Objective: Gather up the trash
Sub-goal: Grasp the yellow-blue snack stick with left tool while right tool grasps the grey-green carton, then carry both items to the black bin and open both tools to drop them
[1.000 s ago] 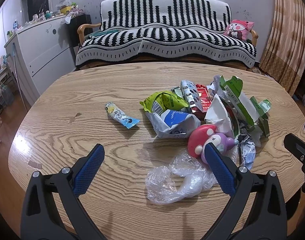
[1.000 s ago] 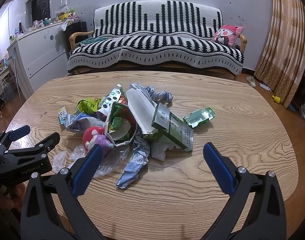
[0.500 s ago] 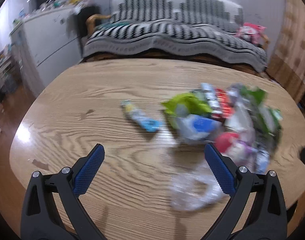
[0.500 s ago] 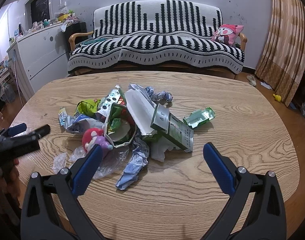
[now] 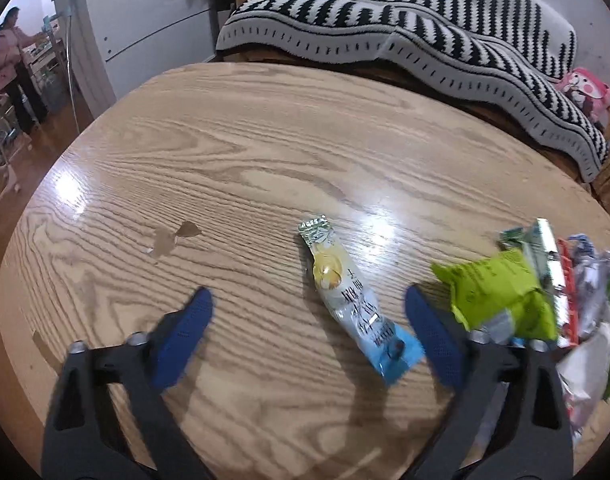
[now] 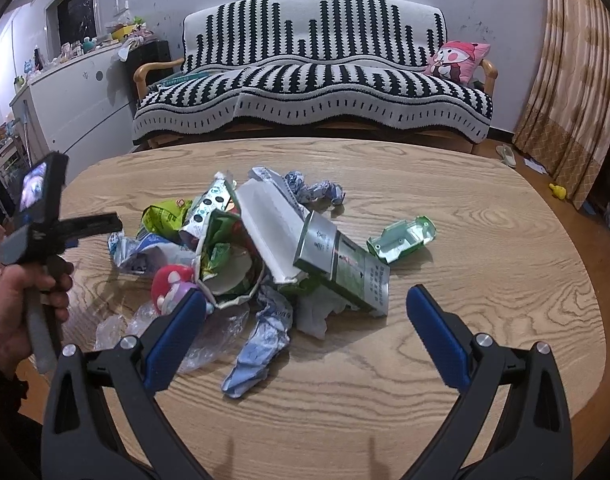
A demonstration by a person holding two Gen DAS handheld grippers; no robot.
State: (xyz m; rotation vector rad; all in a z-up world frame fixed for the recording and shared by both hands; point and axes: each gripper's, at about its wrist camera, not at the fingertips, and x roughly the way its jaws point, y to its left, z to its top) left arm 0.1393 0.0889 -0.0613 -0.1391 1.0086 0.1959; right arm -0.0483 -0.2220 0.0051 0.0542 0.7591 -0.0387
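— While I hold the left gripper (image 5: 307, 312) low over the wooden table (image 5: 233, 160), what do you make of the clutter around it?

— Nearest, a long snack wrapper (image 5: 351, 298), yellow at its far end and blue at its near end, lies flat between my spread fingers and closer to the right fingertip (image 5: 431, 334). Just beyond that fingertip sits a crumpled lime-green bag (image 5: 501, 294), the edge of the trash pile. Nothing lies between the jaws and the wrapper. Farther out there is a small stain (image 5: 173, 238) on the wood, then the striped sofa (image 5: 405, 28) and a white cabinet (image 5: 145, 28).

— And the right side?

— My right gripper (image 6: 305, 330) hangs wide open above the near edge of the pile (image 6: 257, 252), gripping nothing. Clear plastic film (image 6: 209, 330) and a twisted pale-blue wrapper (image 6: 261, 344) lie closest; behind them are a red-capped mushroom toy (image 6: 169, 286), a grey-green carton (image 6: 341, 268) and a green plastic tray (image 6: 401, 238) a little apart to the right. The left hand (image 6: 21, 312) shows at the frame's left edge, clasping its tool's handle, tilted toward the table.

— What has changed?

— A second ago the left gripper faced the whole pile, with the mushroom toy just by its right finger. It has swung left and dropped closer, so the snack wrapper now sits between the fingers. The right view is nearly unchanged.
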